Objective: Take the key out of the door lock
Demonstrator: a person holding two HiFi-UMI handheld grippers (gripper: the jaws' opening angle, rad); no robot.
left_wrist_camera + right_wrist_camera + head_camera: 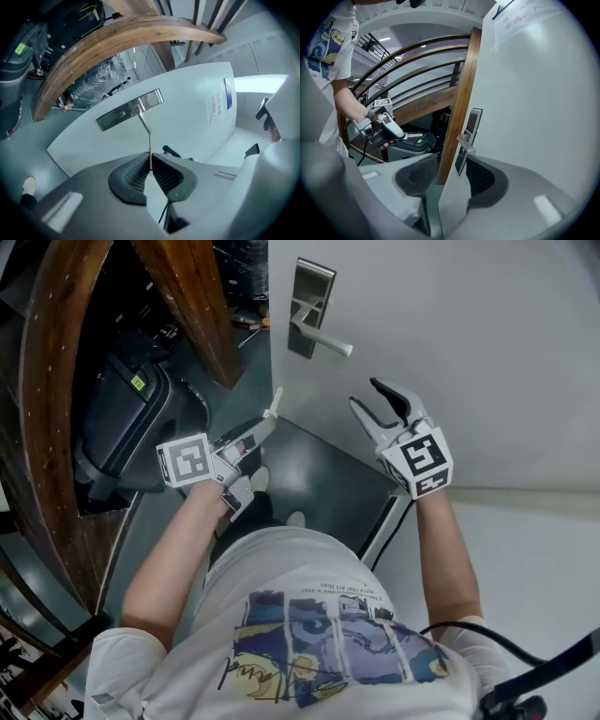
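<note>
The white door carries a metal lock plate with a lever handle. My left gripper is shut on a thin pale key, held clear of the door, below and left of the plate. In the left gripper view the key stands edge-on between the pads of that gripper, with the lock plate beyond it. My right gripper is open with nothing in it, close to the door face right of the handle. Its own view shows the door edge and handle ahead of its spread jaws.
A curved wooden beam and a slanted wooden post stand left of the door. A black case sits on the floor behind them. A dark mat lies below the door. A paper notice is stuck on the door.
</note>
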